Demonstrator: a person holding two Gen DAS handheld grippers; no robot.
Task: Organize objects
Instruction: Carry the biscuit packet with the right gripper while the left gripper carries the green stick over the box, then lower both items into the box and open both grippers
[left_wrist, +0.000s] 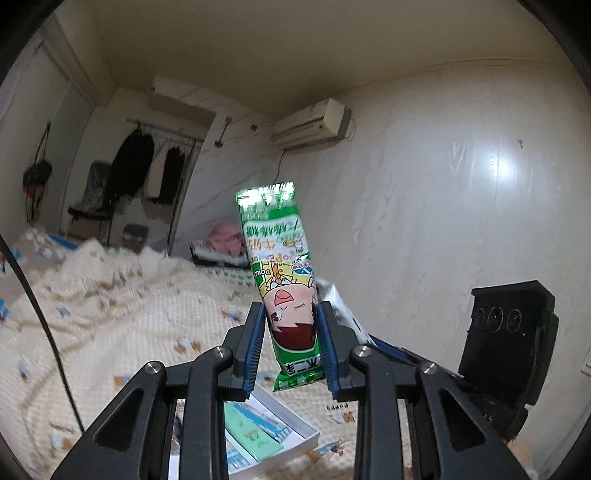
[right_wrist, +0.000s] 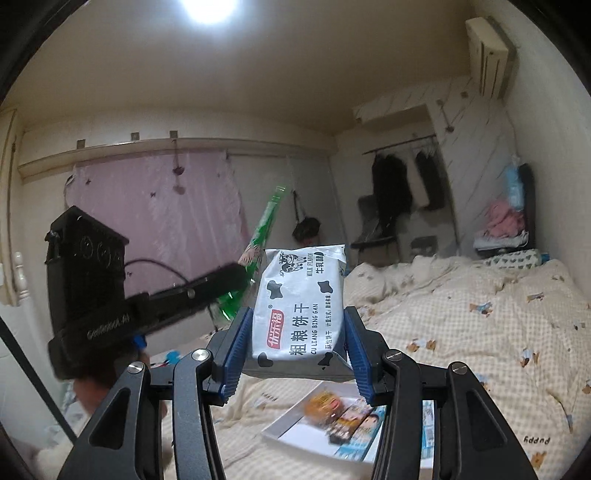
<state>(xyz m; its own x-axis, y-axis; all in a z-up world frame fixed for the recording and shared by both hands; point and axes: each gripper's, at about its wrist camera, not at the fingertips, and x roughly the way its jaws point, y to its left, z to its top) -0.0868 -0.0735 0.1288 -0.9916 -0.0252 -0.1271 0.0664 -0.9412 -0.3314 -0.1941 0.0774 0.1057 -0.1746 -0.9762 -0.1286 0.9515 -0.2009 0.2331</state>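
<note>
I noted glossy plastic film on the green candy wrapper (left_wrist: 282, 280) and biscuit pack (right_wrist: 301, 306); bedspread (left_wrist: 122, 306) was textured cloth
</note>
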